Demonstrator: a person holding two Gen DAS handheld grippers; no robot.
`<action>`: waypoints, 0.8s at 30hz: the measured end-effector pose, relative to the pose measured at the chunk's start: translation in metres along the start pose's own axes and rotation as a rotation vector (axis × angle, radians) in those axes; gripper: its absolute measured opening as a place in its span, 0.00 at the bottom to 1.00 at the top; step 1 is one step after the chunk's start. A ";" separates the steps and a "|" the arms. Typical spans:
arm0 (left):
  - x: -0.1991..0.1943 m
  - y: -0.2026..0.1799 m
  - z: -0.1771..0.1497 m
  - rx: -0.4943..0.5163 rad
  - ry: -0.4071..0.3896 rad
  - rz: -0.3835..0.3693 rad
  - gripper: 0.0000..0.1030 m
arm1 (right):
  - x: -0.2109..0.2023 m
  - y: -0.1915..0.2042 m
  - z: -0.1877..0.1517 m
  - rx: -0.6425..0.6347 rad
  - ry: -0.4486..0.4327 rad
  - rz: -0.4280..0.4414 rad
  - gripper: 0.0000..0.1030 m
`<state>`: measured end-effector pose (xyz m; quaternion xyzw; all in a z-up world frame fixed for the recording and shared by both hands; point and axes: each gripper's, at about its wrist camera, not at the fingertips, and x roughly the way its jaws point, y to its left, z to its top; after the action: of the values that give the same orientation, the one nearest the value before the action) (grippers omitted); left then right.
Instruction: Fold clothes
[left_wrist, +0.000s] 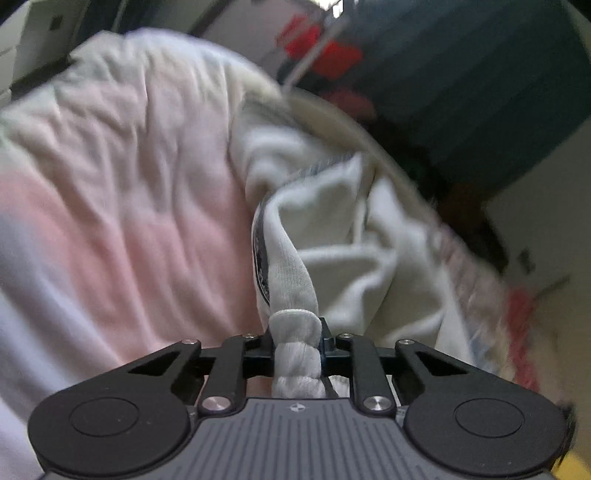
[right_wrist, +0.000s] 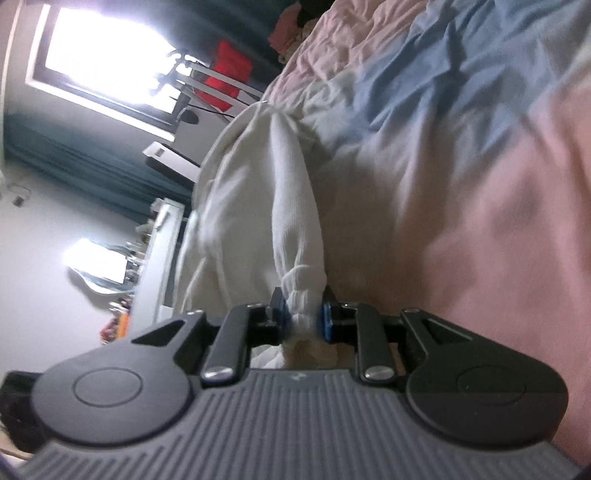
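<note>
left gripper (left_wrist: 295, 343): fingers clamped on a bunched edge of the white garment (left_wrist: 332, 206) | garment: strung between both grips, draped over the pink-and-blue bed (right_wrist: 480, 184) | right gripper (right_wrist: 304, 317): fingers pinching a gathered white hem | advice: judged mid-carry; hold both grips level and taut, lay the cloth flat before creasing.

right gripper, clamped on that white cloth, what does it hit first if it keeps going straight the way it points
Most likely more of the white knit garment it is shut on: the fabric stretches directly ahead of the right gripper. Beyond that lies the pink and blue bedsheet, though depth is hard to judge in this fisheye view.
</note>
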<state>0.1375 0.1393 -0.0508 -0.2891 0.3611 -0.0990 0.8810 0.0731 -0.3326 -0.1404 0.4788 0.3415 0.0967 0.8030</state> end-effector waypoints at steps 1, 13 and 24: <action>-0.006 -0.001 0.006 0.001 -0.024 0.003 0.16 | -0.004 0.010 -0.010 0.001 0.009 0.007 0.20; -0.058 0.058 0.198 0.033 -0.311 0.414 0.14 | 0.132 0.179 -0.178 -0.097 0.237 0.270 0.20; 0.013 0.129 0.211 0.084 -0.229 0.571 0.31 | 0.236 0.241 -0.215 -0.257 0.452 0.225 0.23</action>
<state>0.2887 0.3315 -0.0126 -0.1489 0.3216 0.1709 0.9193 0.1536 0.0581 -0.1132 0.3744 0.4416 0.3319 0.7448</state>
